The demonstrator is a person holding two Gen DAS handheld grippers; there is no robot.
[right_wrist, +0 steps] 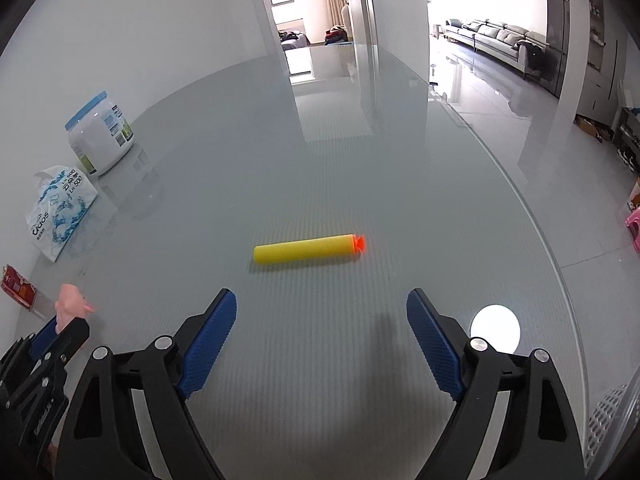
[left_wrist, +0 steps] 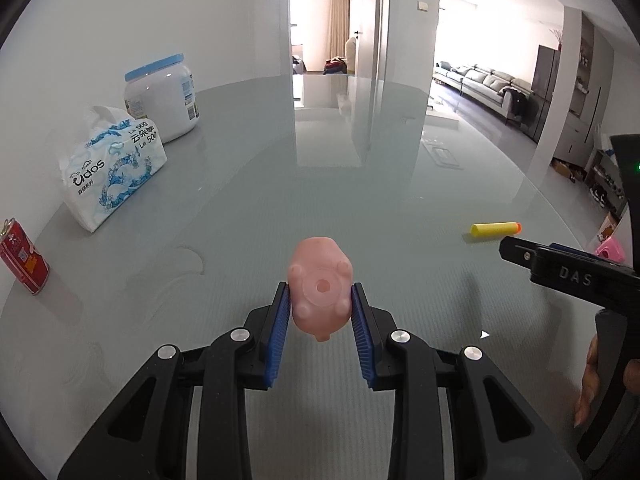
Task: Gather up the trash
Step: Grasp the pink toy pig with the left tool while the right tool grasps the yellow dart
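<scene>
- Left gripper (left_wrist: 320, 300) clamped on small pink soft-plastic pig toy (left_wrist: 320, 294), lifted clear of pale grey glass counter (left_wrist: 360, 200); looks squashy and light, gripped across its flanks.
- Yellow foam dart with orange tip (right_wrist: 306, 249) lying crosswise mid-counter, probably featherlight, compressible, prone to rolling; best pinched mid-shaft.
- Right gripper (right_wrist: 322, 316) spread wide, empty, just short of dart, nothing touching.

A red can (left_wrist: 24, 256) is cropped by the frame's left edge; small print on the white jar (left_wrist: 162, 98) stays unreadable; a pink object (right_wrist: 633, 226) is cut off at right.
</scene>
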